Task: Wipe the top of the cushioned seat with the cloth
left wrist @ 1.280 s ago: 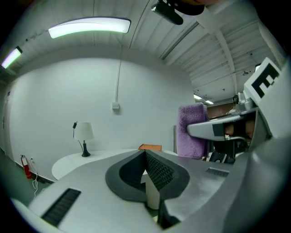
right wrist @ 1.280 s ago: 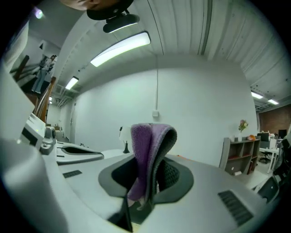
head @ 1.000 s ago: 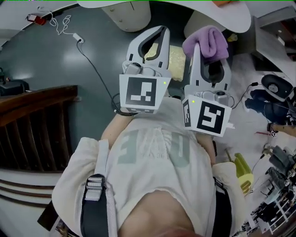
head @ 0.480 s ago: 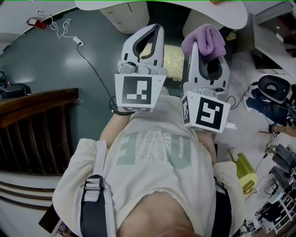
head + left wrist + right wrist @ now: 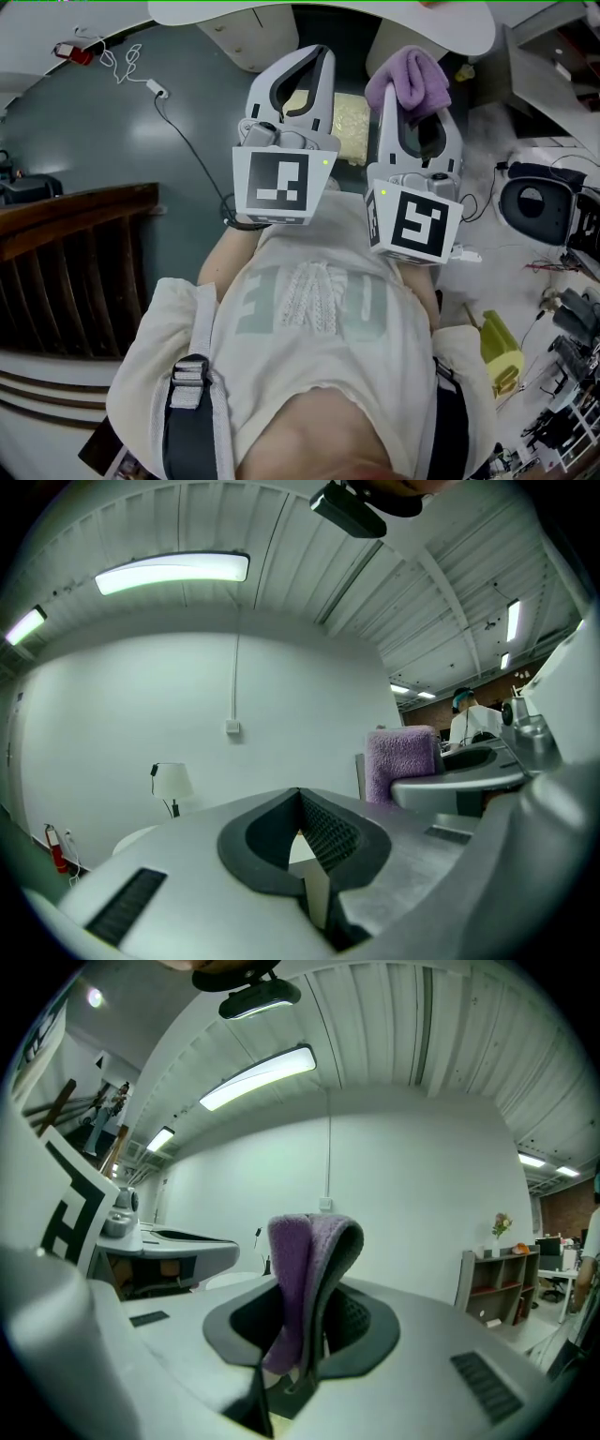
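In the head view both grippers are held up in front of the person's chest, jaws pointing away. My right gripper (image 5: 405, 86) is shut on a folded purple cloth (image 5: 410, 80), which sticks out past the jaw tips. In the right gripper view the cloth (image 5: 292, 1260) hangs pinched in that gripper (image 5: 307, 1335). My left gripper (image 5: 314, 66) is shut with nothing in it; in its own view the jaws (image 5: 300, 794) meet, and the cloth (image 5: 401, 761) shows at the right. A pale yellow cushioned seat (image 5: 351, 127) lies on the floor below, between the two grippers, mostly hidden.
A white round table (image 5: 281, 11) edges the top of the head view. A dark wooden rail (image 5: 75, 234) stands at the left. A thin cable (image 5: 183, 127) runs over the grey floor. Cables, a dark round object (image 5: 534, 199) and a yellow item (image 5: 502, 354) crowd the right.
Both grippers have drifted slightly up and left in the head view, the right still shut on the cloth. The view itself has shifted a little.
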{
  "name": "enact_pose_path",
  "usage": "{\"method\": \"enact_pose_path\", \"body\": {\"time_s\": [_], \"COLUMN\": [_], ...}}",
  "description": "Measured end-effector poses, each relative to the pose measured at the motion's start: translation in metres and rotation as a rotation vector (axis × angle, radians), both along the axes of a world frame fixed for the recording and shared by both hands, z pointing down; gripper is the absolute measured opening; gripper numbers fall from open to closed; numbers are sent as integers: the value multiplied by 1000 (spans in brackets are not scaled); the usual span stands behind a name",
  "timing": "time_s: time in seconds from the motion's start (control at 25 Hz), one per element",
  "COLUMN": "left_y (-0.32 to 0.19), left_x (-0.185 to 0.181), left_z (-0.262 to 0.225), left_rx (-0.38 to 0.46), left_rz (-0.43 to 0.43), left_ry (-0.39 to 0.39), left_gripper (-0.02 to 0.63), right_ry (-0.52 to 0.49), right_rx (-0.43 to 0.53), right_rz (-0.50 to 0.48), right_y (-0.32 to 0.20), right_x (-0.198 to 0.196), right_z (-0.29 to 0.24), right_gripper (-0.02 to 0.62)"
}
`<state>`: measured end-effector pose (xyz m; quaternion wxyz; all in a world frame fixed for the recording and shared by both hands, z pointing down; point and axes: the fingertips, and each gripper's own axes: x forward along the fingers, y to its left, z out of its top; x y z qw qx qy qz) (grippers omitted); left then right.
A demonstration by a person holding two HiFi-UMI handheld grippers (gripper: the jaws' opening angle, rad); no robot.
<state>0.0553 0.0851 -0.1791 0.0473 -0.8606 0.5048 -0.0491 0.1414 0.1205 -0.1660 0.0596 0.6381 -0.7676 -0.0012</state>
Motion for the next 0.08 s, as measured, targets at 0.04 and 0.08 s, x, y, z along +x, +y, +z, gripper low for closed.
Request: {"method": "enact_pose_path", "body": {"time_s": [0.04, 0.08], "left_y": [5, 10], "left_x": [0, 0], "left_z": [-6, -13], "left_rx": [5, 9], "left_rz": [3, 5], "left_ry": [-12, -25], "left_gripper": [6, 6], "right_ry": [-4, -8], "right_rx": [2, 4], "right_rz": [4, 8], "right_y": [5, 10], "right_x": [0, 1], "right_z": [-6, -12], "right_gripper": [95, 95]}}
